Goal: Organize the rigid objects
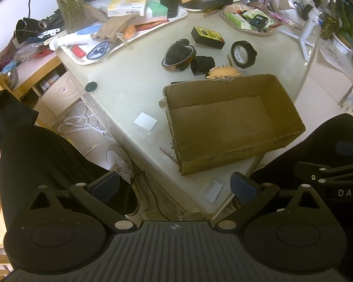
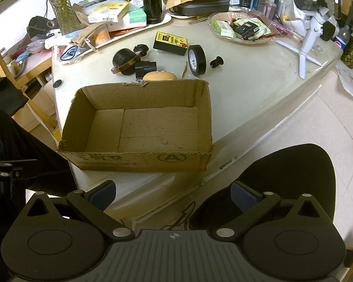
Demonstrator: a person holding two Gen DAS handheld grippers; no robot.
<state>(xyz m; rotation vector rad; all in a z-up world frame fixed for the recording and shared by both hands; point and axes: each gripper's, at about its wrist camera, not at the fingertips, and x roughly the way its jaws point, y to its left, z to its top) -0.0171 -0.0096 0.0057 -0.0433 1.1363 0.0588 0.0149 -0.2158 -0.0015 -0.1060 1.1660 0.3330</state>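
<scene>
Risk we note: both grippers, left and right, hold fingers released, and reaching over the empty cardboard box could shove it off the desk edge.

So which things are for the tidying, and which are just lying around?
For the job: cardboard box, tape roll, yellow and black gadget, black caps.

Just lying about: vase, tray, snack basket, white tripod.
</scene>
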